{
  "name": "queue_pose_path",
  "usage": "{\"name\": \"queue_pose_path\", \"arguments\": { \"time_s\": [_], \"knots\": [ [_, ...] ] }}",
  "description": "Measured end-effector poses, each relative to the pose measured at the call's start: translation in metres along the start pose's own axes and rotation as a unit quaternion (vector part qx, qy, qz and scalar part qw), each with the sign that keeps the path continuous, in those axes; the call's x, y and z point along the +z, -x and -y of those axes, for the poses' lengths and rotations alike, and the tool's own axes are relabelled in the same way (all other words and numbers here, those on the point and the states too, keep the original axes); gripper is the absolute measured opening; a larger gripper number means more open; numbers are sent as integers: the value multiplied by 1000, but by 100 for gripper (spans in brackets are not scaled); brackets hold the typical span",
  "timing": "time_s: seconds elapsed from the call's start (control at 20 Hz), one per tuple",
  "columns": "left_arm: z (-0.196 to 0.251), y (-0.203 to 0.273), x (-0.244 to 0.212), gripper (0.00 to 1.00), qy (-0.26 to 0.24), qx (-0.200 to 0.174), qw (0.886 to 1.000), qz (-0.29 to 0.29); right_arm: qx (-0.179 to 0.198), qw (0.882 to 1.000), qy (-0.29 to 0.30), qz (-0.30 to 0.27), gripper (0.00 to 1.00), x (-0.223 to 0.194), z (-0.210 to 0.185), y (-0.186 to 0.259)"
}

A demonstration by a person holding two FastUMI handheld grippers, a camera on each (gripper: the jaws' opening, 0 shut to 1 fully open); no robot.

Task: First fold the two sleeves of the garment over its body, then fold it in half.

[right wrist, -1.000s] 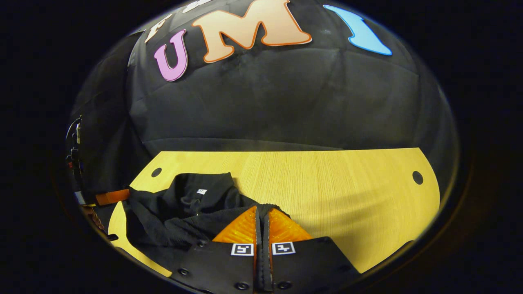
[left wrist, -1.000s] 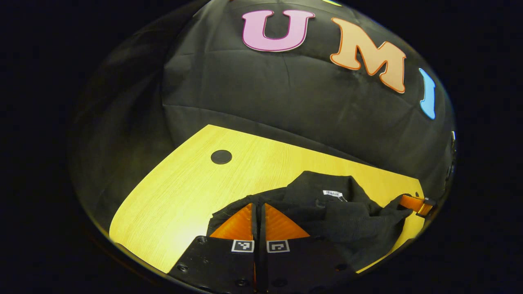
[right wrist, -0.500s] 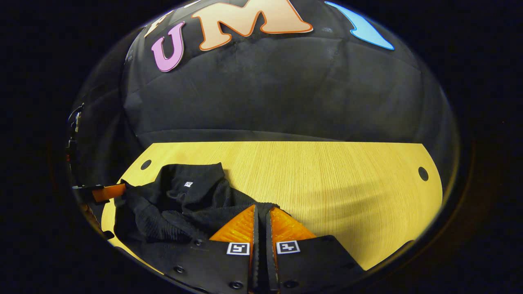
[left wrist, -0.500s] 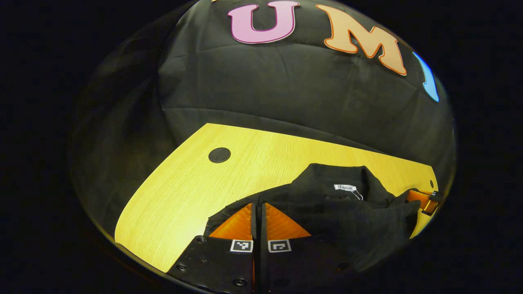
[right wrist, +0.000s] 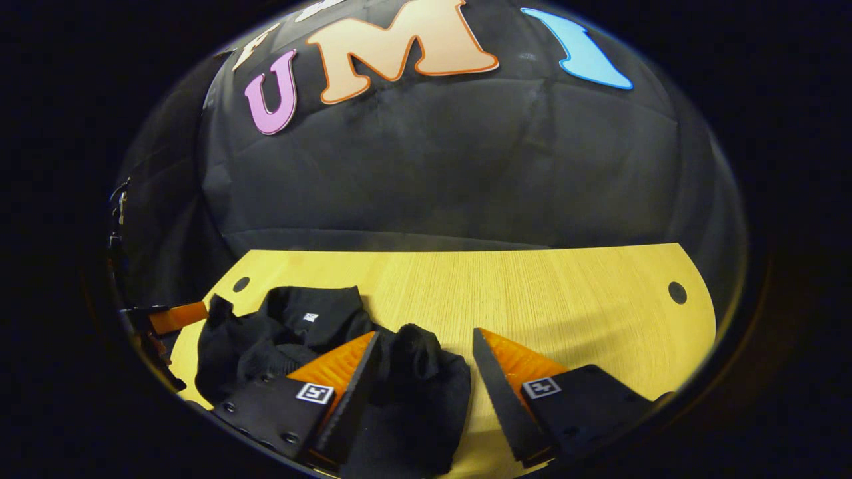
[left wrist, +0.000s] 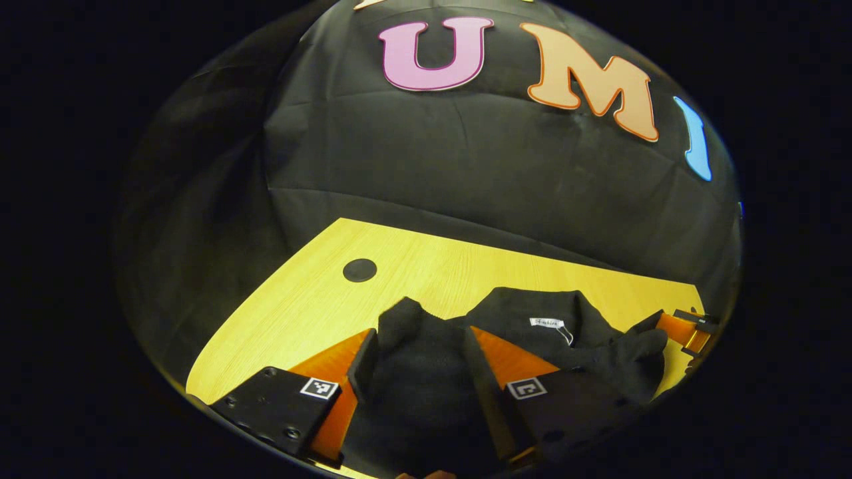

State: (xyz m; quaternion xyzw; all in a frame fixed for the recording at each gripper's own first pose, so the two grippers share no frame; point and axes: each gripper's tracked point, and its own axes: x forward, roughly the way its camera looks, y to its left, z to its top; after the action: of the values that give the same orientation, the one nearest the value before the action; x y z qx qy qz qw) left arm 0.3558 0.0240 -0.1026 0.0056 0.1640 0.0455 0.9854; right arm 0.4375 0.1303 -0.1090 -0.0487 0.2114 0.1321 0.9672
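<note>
1. Your left gripper (left wrist: 418, 362) has its fingers spread wide apart; a hump of the black garment (left wrist: 426, 392) lies in the gap between them, and whether either finger touches it cannot be told.
2. Beyond your left fingers and to their right, the garment's collar with its small white label (left wrist: 547, 322) rests on the yellow wooden table (left wrist: 306, 313).
3. Your right gripper (right wrist: 423, 362) also has its fingers well apart. A bunched fold of the garment (right wrist: 416, 392) sits between them, close against the left finger (right wrist: 333, 366) and clear of the right finger (right wrist: 516, 366).
4. To the left of your right fingers, the rest of the garment lies heaped on the table, collar uppermost.
5. A round dark hole (left wrist: 359, 270) in the tabletop lies ahead and left of your left fingers.
6. At the far left edge of the right gripper view, the tip of your other gripper shows just beside the cloth.
</note>
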Motion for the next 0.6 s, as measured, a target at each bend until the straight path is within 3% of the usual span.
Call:
{"name": "queue_pose_path", "arguments": {
  "time_s": [0.1, 0.4, 0.6],
  "knots": [
    [-2, 7, 4, 81, 2, 0, 1000, 6, -1, 1000, 5, 11, 99, 7, 2, 11],
    [-3, 38, 19, 87, -13, -14, 999, 30, -3, 998, 4, 58, 99, 20, -6, 58],
    [2, 84, 21, 87, -20, -39, 998, 48, -6, 996, 6, 88, 99, 14, -19, 110]
  ]
}}
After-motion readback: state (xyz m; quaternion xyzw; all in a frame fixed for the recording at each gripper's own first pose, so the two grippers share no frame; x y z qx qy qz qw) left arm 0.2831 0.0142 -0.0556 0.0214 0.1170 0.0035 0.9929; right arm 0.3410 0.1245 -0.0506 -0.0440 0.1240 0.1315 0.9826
